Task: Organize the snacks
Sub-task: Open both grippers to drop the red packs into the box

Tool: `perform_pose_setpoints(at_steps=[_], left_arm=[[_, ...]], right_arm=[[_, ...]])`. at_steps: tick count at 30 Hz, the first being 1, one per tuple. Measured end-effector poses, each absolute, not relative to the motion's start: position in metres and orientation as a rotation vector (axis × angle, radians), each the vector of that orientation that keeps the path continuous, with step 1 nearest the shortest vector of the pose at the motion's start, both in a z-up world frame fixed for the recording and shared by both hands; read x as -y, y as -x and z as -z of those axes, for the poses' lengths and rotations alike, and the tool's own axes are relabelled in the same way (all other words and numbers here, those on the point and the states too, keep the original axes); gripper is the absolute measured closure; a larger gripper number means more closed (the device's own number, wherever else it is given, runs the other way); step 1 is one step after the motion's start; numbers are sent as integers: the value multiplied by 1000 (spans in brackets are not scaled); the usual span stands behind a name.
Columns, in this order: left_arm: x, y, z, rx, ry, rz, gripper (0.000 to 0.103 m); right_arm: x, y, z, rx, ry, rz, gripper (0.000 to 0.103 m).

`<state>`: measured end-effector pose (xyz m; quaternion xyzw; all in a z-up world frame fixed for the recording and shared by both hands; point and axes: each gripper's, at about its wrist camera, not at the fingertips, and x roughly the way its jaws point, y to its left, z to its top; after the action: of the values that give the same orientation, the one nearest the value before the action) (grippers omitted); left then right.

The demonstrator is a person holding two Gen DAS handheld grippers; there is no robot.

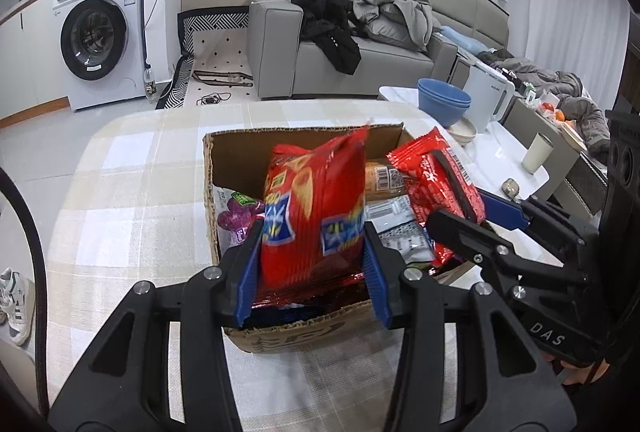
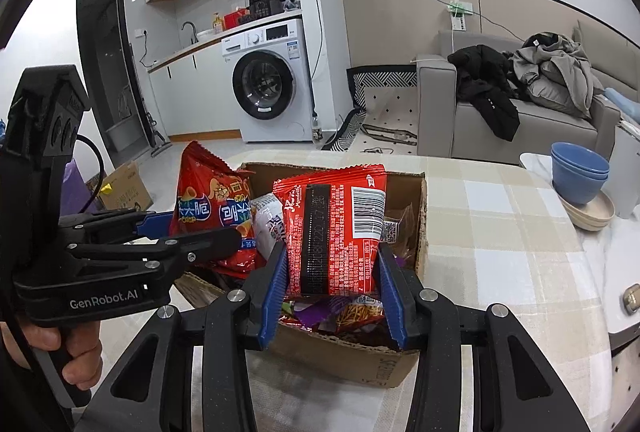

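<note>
Red snack packets hang over the cardboard box (image 1: 288, 336), one clenched in each pair of tongs.
The left tongs (image 1: 314, 268) grip a crisps bag (image 1: 316, 208), the right tongs (image 2: 332, 288) a barcoded packet (image 2: 336, 228); the step looks like lowering both in, then letting go. Beneath lies a checked tablecloth (image 2: 492, 232); a washing machine (image 2: 268, 80) and sofa (image 1: 320, 60) stand beyond.

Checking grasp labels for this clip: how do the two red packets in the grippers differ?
The chip bag in the left gripper is taller and puffed, with blue label patches; the flat packet in the right gripper is squarer, showing a barcode and a black seam strip. The chip bag tilts; the flat packet is upright. Both are red, clamped over the box.
</note>
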<state>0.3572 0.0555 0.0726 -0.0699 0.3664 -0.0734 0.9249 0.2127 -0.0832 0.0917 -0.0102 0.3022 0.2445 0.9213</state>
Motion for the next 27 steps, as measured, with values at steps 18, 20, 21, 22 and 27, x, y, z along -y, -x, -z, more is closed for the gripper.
perform_pose_setpoints(at_steps=[18, 20, 21, 22, 27], left_arm=[[-52, -367, -68, -732, 129, 148, 42], [-52, -358, -71, -715, 128, 137, 31], [-52, -355, -73, -707, 130, 135, 26], [-53, -352, -74, -698, 132, 135, 23], [-62, -331, -83, -645, 121, 105, 5]], right_arm=[[91, -208, -102, -578, 44, -487, 28], [97, -205, -104, -568, 32, -488, 15], [100, -203, -105, -563, 21, -488, 12], [102, -201, -106, -560, 15, -491, 7], [109, -190, -108, -540, 5, -507, 1]])
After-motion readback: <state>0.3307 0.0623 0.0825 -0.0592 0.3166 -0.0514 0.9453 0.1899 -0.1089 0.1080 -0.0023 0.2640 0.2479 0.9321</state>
